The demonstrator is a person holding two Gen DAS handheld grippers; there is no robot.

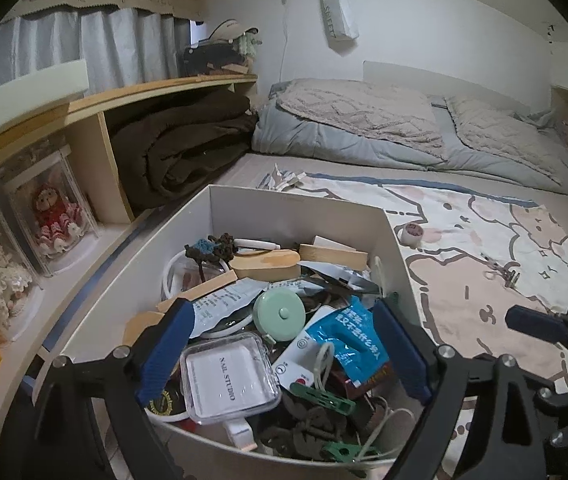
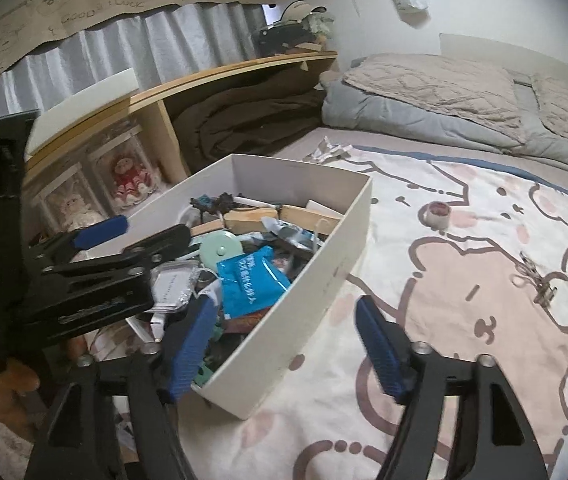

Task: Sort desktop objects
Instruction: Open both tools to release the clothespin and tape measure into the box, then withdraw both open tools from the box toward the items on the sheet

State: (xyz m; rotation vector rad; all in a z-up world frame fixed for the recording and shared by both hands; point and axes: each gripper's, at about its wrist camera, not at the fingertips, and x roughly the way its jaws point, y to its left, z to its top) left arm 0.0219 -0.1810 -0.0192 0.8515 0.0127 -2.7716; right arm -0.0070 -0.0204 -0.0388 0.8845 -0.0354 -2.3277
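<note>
On the bed, at the blanket's (image 2: 464, 300) left edge, sits the white box (image 2: 304, 300), heaped so full that most of its contents bury one another: I can pick out one mint round case (image 1: 279, 315), one blue packet (image 1: 344, 338), one clear lidded case (image 1: 230, 376) with a label, one wooden brush (image 1: 266, 263), two green clips (image 1: 324, 394) near the front, and several wood strips, but the dark tangle underneath is beyond counting. The left gripper (image 1: 284, 346) hangs over the box, jaws spread wide, nothing between the pads, the clutter simply showing through the gap. The right gripper (image 2: 284, 344) stands wide open too, straddling the box's near corner, with one pad over the contents and one over the blanket, gripping nothing. Out on the blanket, well apart from the box, lie one small tape roll (image 2: 438, 214) and one metal object (image 2: 542, 284), too small to identify. Beyond, two folded quilts (image 1: 364, 120), one dark bundle (image 1: 180, 148) in the shelf (image 1: 96, 152), and two dolls (image 1: 54, 216) in clear cases, the nearer one cut off by the frame's edge.
</note>
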